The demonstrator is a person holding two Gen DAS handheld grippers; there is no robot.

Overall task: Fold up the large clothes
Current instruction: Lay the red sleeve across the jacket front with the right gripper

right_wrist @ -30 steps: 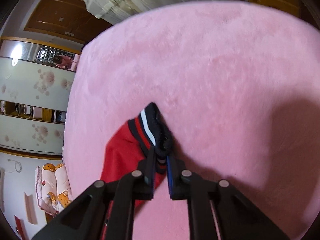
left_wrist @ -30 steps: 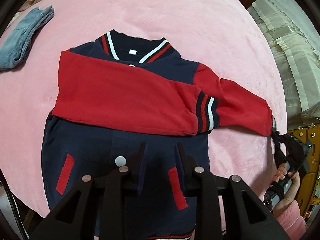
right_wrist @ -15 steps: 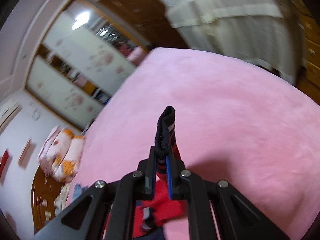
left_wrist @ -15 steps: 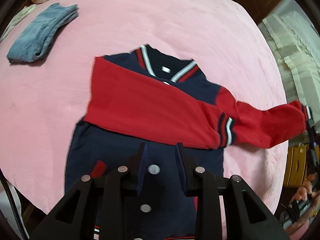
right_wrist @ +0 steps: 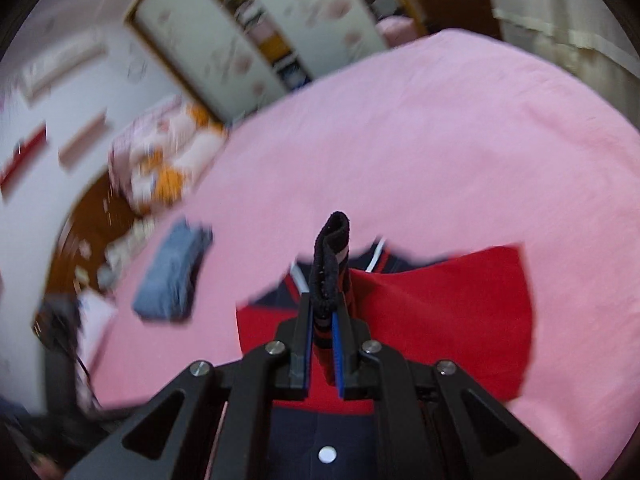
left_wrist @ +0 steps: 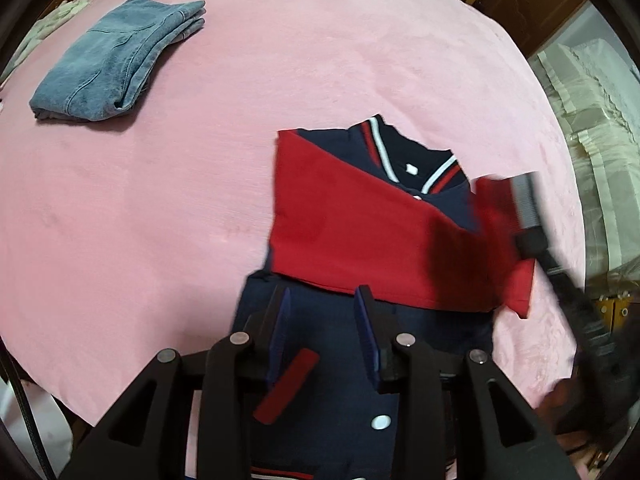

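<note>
A navy jacket with red sleeves [left_wrist: 340, 344] lies face up on the pink bed [left_wrist: 160, 220]. One red sleeve [left_wrist: 352, 240] lies folded across its chest. My left gripper [left_wrist: 322, 312] is open and empty, hovering over the jacket's lower front. My right gripper [right_wrist: 322, 316] is shut on the dark striped cuff [right_wrist: 330, 264] of the other red sleeve [right_wrist: 448, 312] and holds it lifted over the jacket's chest. The right gripper shows blurred at the right of the left wrist view [left_wrist: 528, 216].
Folded blue jeans [left_wrist: 116, 68] lie on the bed at the far left, also in the right wrist view [right_wrist: 172, 276]. Cartoon-print pillows [right_wrist: 160, 160] sit at the bed's head. A wardrobe [right_wrist: 256, 28] and curtains [left_wrist: 592, 120] stand beyond the bed edges.
My right gripper has lifted the cuff and swung the sleeve from the bed's right side in over the jacket. My left gripper has shifted left, so the jacket sits further right in its view.
</note>
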